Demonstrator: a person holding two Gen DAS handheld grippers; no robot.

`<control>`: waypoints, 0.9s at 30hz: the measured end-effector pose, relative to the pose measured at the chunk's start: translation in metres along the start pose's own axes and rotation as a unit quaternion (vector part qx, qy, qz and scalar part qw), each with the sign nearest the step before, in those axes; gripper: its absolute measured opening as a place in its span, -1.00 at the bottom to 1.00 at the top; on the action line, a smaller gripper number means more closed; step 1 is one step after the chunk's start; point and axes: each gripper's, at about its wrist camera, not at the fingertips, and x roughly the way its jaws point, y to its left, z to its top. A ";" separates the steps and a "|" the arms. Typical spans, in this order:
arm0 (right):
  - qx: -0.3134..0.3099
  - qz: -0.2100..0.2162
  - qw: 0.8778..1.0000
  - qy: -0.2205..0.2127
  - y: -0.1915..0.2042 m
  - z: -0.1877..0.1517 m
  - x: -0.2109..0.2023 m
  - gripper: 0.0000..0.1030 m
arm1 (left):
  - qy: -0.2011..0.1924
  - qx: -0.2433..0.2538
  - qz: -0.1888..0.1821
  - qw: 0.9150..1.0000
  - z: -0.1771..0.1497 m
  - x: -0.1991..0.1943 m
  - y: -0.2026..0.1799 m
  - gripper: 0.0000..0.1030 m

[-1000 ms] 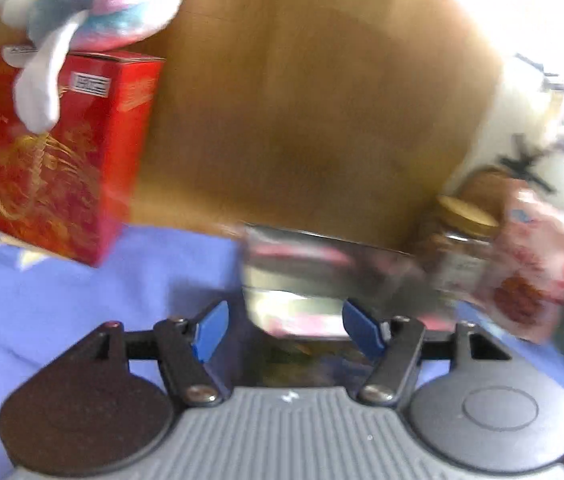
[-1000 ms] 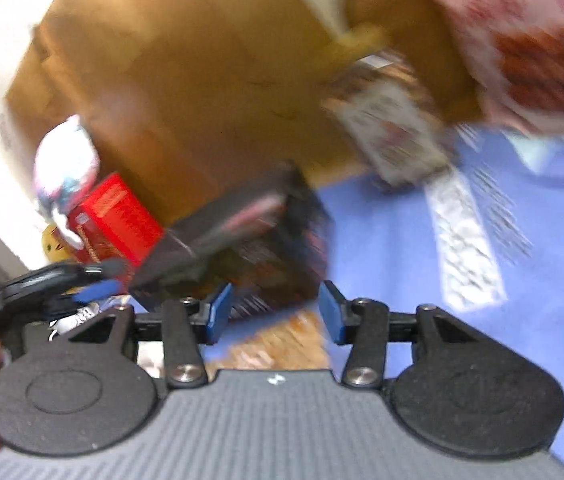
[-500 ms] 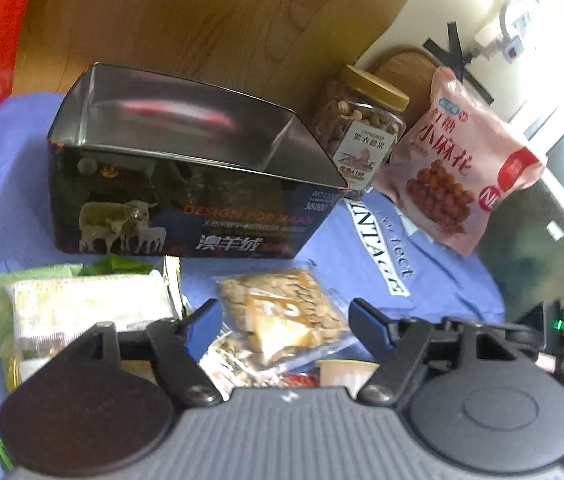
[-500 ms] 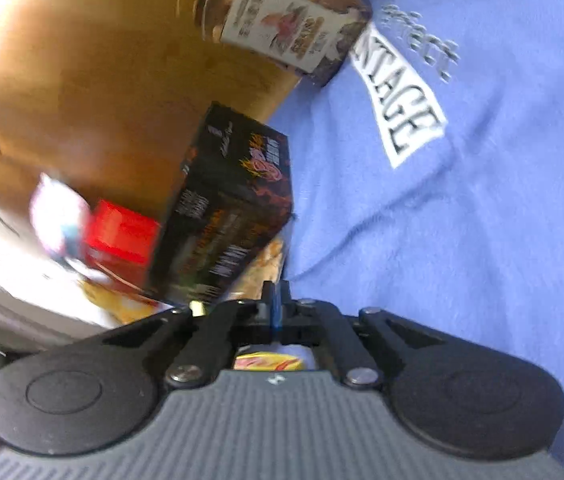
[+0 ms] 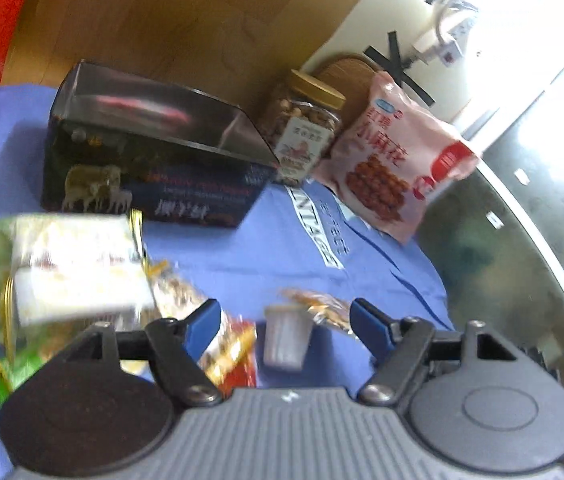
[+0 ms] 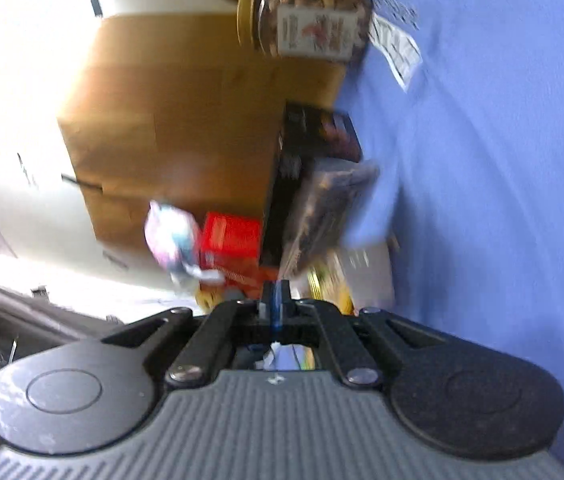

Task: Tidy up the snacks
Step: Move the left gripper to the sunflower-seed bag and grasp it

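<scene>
Left tongs spread over my small cup; right tongs pinching nut packet. Next: carry packet into tin.

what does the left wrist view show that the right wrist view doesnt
Only the left wrist view: the open left claw, a small white cup between its fingers, the pink bag, the green-and-white packet, and the tin's hollow inside.

Only the right wrist view: the shut right claw, a clear packet hanging at its tips, a plush toy.

Both: the nut jar, the dark tin, the blue cloth, the cardboard box.
</scene>
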 end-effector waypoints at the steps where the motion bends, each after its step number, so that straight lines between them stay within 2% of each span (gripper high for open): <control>1: -0.004 -0.011 1.000 -0.002 -0.004 -0.009 -0.007 -0.95 | 0.004 0.002 -0.002 1.000 -0.005 -0.002 -0.001 0.42; 4: -0.008 -0.060 0.998 -0.023 -0.018 -0.026 -0.028 -0.95 | 0.021 0.011 -0.006 1.000 -0.017 -0.002 -0.004 0.42; 7: -0.065 -0.147 0.985 -0.058 -0.017 -0.032 -0.048 -0.93 | 0.047 0.021 -0.016 0.999 -0.028 0.007 -0.010 0.42; 9: -0.101 -0.170 0.978 -0.064 -0.007 -0.033 -0.058 -0.84 | 0.069 0.023 -0.029 0.997 -0.035 0.017 -0.017 0.42; 10: -0.120 -0.184 0.974 -0.051 -0.001 -0.033 -0.060 -0.73 | 0.081 0.025 -0.035 0.996 -0.039 0.023 -0.022 0.42; 12: -0.148 -0.194 0.969 -0.037 0.006 -0.037 -0.068 -0.69 | 0.097 0.030 -0.046 0.994 -0.045 0.032 -0.029 0.42; 14: -0.163 -0.212 0.962 -0.054 0.009 -0.036 -0.080 -0.69 | 0.106 0.031 -0.053 0.992 -0.047 0.043 -0.039 0.42; 16: -0.139 -0.206 0.966 -0.072 -0.003 -0.029 -0.099 -0.63 | 0.104 0.050 -0.053 0.992 -0.040 0.055 -0.055 0.42; 18: -0.103 -0.192 0.972 -0.086 -0.014 -0.020 -0.105 -0.63 | 0.097 0.096 -0.045 0.990 -0.028 0.071 -0.079 0.48; 19: -0.094 -0.186 0.974 -0.086 -0.021 -0.021 -0.106 -0.62 | 0.096 0.120 -0.033 0.988 -0.022 0.082 -0.088 0.51; 21: -0.089 -0.181 0.976 -0.084 -0.022 -0.022 -0.103 -0.55 | 0.106 0.178 -0.004 0.978 -0.011 0.110 -0.101 0.75; 23: -0.080 -0.174 0.978 -0.084 -0.024 -0.020 -0.100 -0.52 | 0.137 0.212 0.033 0.967 -0.007 0.141 -0.106 0.76; 24: -0.075 -0.171 0.979 -0.086 -0.025 -0.017 -0.097 -0.51 | 0.136 0.233 0.041 0.962 -0.008 0.147 -0.109 0.77; 27: -0.087 -0.176 0.976 -0.092 -0.020 -0.008 -0.089 -0.52 | 0.202 0.254 0.005 0.946 -0.018 0.159 -0.115 0.65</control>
